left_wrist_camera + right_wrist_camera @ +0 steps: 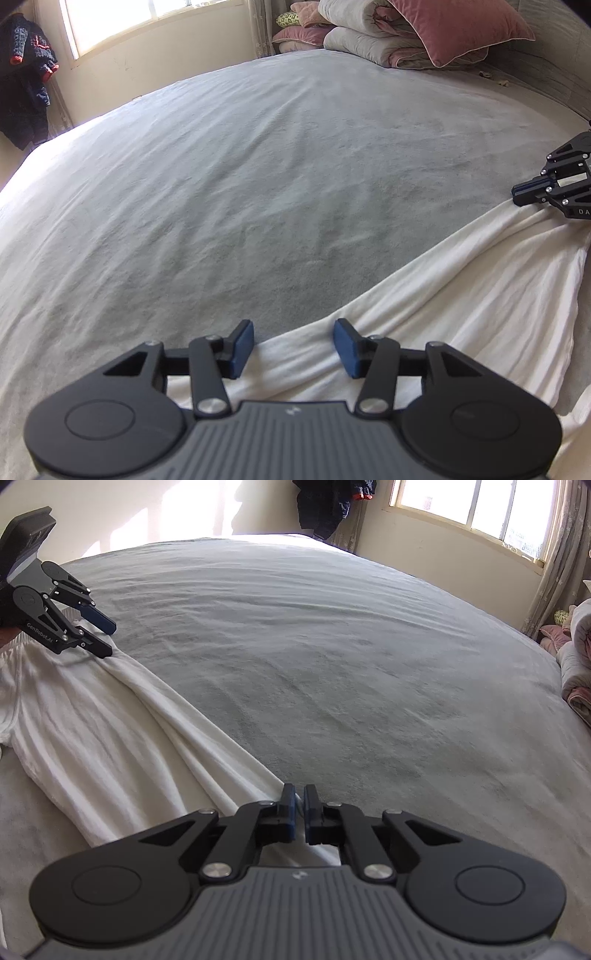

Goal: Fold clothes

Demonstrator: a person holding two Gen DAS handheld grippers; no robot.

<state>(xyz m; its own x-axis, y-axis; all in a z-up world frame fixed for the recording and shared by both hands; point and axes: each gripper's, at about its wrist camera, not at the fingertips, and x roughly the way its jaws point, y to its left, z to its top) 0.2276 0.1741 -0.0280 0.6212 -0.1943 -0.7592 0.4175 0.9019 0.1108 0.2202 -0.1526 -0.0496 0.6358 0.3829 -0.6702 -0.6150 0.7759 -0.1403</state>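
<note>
A white garment [103, 731], apparently trousers judging by the gathered waistband seen at the far left of the right wrist view, is laid out on the grey bed cover [258, 166] near the person's side of the bed. Its long axis is observed to run from one gripper to the other, with one end at each. The right gripper [299, 812] is found nearly closed, its pads pinched on the far corner of one end of the cloth; a thin sliver of fabric is visible between the pads. The left gripper [293, 349] is found wide open, with the far edge of the garment's other end lying directly between and beneath its spread fingers; nothing is held by it, and contact with the cloth cannot be confirmed. In the right wrist view this end is seen to be the waistband end. The upper edge of the garment is drawn fairly straight between the two grippers, while loose folds are noted in the body of the cloth. It is judged that the left gripper is the one yet to grip, and that a short descent and closure on the edge below it is required before any fold along the long axis can be made.
</note>
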